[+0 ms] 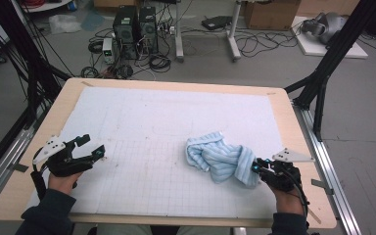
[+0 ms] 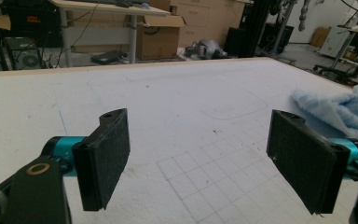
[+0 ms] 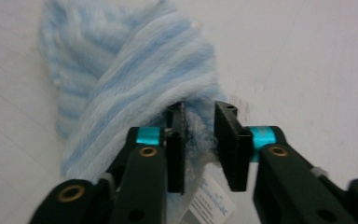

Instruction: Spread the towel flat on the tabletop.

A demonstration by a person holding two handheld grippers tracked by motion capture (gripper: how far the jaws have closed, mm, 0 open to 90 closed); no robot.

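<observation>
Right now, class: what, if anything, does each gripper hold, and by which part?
The left gripper holds nothing. The right gripper has the striped blue towel between its jaws at the labelled edge, but a gap shows, so no firm hold.

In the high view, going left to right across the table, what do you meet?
Left gripper with its jaws wide open, then bare white grid mat, then the crumpled blue striped towel, then the right gripper at the towel's right end.
</observation>
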